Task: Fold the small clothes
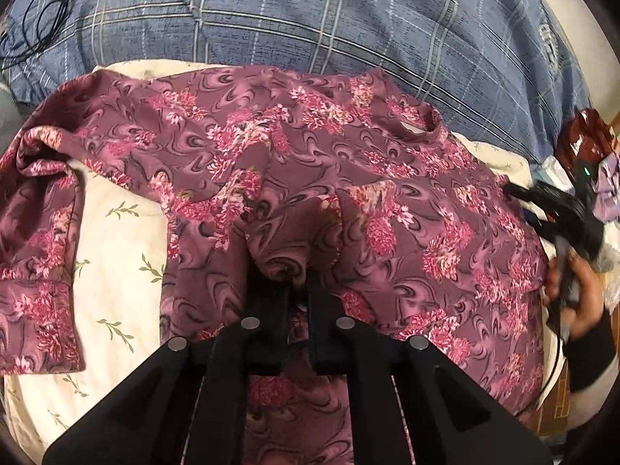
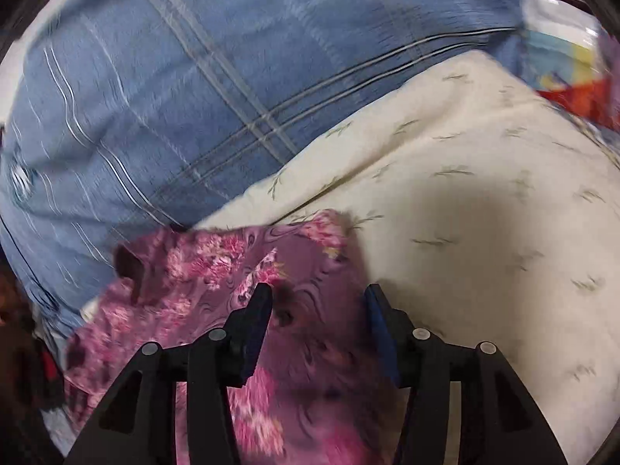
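Left wrist view shows a blue plaid blanket (image 1: 348, 31) across the back, with a cream leaf-print sheet (image 1: 116, 240) below it. On the sheet lies the floral top (image 1: 348, 178), spread wide, one sleeve reaching left and its collar toward the upper right. The left gripper (image 1: 298, 290) has its jaws together, pinching a raised fold of the top near its lower hem. At the right edge a hand (image 1: 573, 302) holds the right gripper (image 1: 515, 193) over the top's far side. From the right wrist, blurred, that gripper's jaws stand apart above the fabric's edge, clamped on nothing.
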A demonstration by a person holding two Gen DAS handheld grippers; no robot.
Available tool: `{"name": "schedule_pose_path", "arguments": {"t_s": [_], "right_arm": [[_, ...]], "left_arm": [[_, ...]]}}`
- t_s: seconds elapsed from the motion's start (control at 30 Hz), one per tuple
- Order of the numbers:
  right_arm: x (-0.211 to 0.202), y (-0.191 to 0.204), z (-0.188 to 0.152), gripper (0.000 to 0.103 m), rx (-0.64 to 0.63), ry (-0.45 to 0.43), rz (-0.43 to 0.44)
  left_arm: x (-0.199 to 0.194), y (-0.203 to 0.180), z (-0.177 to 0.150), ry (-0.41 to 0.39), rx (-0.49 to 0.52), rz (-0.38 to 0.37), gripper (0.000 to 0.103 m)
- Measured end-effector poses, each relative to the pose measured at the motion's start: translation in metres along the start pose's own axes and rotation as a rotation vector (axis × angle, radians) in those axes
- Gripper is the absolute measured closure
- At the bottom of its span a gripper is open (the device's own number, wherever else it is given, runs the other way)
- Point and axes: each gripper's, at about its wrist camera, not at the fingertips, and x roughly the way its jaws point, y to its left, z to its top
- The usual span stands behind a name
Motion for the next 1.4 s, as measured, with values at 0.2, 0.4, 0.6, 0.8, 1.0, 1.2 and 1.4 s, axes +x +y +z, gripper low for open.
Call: {"name": "schedule_pose_path", "arguments": {"t_s": [0.2,0.4,0.6,0.8,1.0,1.2,1.4], "right_arm": [[-0.027,0.0,0.022,0.099,-0.016,-0.159,0.079],[-0.029,-0.014,0.002,0.092,-0.02,-0.099,-0.012],[-0.069,0.005,-0.049,0.075,-0.046,-0.159,0.24],[-0.054,0.027,-0.094,0.074,-0.16,-0.125,0.085],[-0.064,0.052,-0.112,0.048,-0.188,-0.153,0.224],[-0.047,0.055,-0.125,0.041,-0.205,-0.171,0.208],[-0.051,0.049,-0.126,0.041,-0.185,-0.176,0.24]], "left_arm": [[-0.004,0.012,0.003,-0.013,-0.017,-0.007,0.081],[-0.038,0.027,0.004,-0.078,-0.116,-0.13,0.08],[0.0,-0.024,0.021,-0.051,-0.034,-0.128,0.06],[0.02,-0.036,0.019,0.021,0.009,-0.066,0.062],[-0.061,0.049,0.023,-0.083,-0.099,-0.056,0.035],[-0.102,0.163,-0.038,-0.066,-0.502,-0.124,0.028],[-0.064,0.187,-0.059,-0.054,-0.678,-0.24,0.028]]}}
